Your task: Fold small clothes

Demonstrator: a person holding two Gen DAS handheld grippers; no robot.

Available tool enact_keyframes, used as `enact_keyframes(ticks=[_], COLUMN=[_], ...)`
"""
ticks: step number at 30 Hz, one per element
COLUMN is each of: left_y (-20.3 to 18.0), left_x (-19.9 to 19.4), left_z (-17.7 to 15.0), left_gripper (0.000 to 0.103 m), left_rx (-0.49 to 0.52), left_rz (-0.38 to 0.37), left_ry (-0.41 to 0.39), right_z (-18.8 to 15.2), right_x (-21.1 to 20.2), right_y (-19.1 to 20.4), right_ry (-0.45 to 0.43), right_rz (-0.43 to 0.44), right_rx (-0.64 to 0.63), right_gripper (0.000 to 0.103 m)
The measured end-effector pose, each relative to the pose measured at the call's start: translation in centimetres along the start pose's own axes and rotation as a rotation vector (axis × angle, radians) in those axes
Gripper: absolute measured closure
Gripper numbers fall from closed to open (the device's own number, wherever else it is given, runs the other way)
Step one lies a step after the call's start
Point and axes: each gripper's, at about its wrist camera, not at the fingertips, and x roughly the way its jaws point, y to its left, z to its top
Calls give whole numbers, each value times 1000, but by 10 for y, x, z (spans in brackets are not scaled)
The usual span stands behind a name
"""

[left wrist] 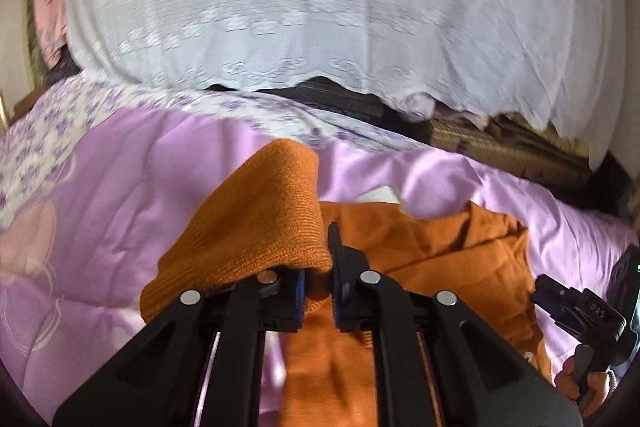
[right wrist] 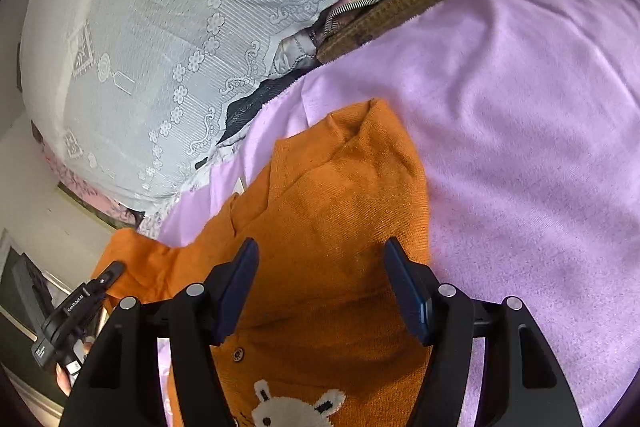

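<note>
- Lilac bedspread [right wrist: 540, 147] fills the ground, a white lace cover [left wrist: 320, 7] draped over a heap beyond it.
- Left gripper [left wrist: 318, 267] is clamped tight on a fold of the orange knit sweater [left wrist: 272, 211], that fold lifted above the rest of the garment.
- Right gripper [right wrist: 320, 291] stands well open, nothing pinched; the sweater (white rabbit motif [right wrist: 296, 411] on its front) lies flat directly under and ahead of its fingers.
</note>
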Motion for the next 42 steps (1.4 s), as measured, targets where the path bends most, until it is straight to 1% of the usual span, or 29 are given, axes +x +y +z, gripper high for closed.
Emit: enact_keyframes(ticks=[6, 9, 11, 13, 15, 16, 17, 18, 19, 20, 21, 22, 24, 25, 26, 28, 30, 31, 33, 34, 36, 37, 38, 40, 42], left_y=[-57, -90, -106, -123, -137, -141, -144, -147, -147, -145, -141, -136, -120, -109, -97, -73, -47, -29, -7, 8, 32, 46, 52, 61, 66], left_x=[10, 23, 35, 51, 68, 73, 75, 75, 72, 64, 55, 47, 30, 21, 12, 0, -6, -7, -5, 0, 15, 30, 41, 62, 78], left_z=[-3, -12, -20, -33, -49, -57, -63, -70, -72, -74, -73, -72, -65, -61, -57, -49, -41, -36, -31, -29, -27, -27, -28, -30, -34], left_gripper=[95, 94, 94, 94, 91, 87, 71, 48, 36, 22, 19, 18, 11, 10, 9, 9, 8, 8, 8, 8, 8, 8, 8, 8, 8], left_rx=[97, 147, 164, 186, 222, 241, 261, 286, 298, 309, 313, 310, 284, 268, 253, 223, 178, 139, 91, 51, -26, -76, -100, -115, -107], left_rz=[-12, -29, -41, -49, -39, -34, -35, -35, -24, -4, -3, -13, -45, -47, -34, 9, 49, 75, 123, 170, 214, 222, 224, 229, 248], left_ry=[16, 40, 68, 114, 169, 188, 202, 216, 212, 187, 162, 148, 130, 113, 91, 56, 34, 29, 23, 23, 55, 102, 136, 192, 219], right_z=[3, 4, 5, 6, 6, 6, 6, 7, 7, 6, 6, 6, 7, 6, 6, 4, 0, -4, -14, -21, -33, -44, -50, -65, -81], right_x=[4, 6, 6, 6, 7, 7, 6, 6, 6, 6, 6, 6, 4, 3, 0, -2, -4, -5, -4, -3, 5, 13, 19, 37, 61], right_y=[-7, -11, -14, -15, -16, -16, -17, -18, -18, -18, -17, -17, -14, -12, -5, 7, 28, 40, 67, 81, 105, 122, 132, 156, 179], right_ry=[13, 12, 12, 13, 14, 14, 14, 15, 15, 14, 14, 14, 12, 10, 4, 1, 8, 9, -1, -9, -9, 3, 9, 22, 38], right_rz=[36, 51, 60, 65, 68, 70, 72, 73, 73, 72, 71, 69, 57, 49, 31, 22, 24, 10, -57, -96, -150, -186, -206, -257, -318], right_rx=[48, 73, 84, 92, 98, 100, 102, 103, 103, 102, 102, 99, 83, 73, 40, -12, -96, -149, -292, -371, -495, -581, -627, -743, -873], right_gripper=[37, 37, 37, 37, 37, 37, 37, 37, 37, 37, 37, 37, 37, 37, 37, 37, 37, 37, 37, 37, 37, 37, 37, 37, 37])
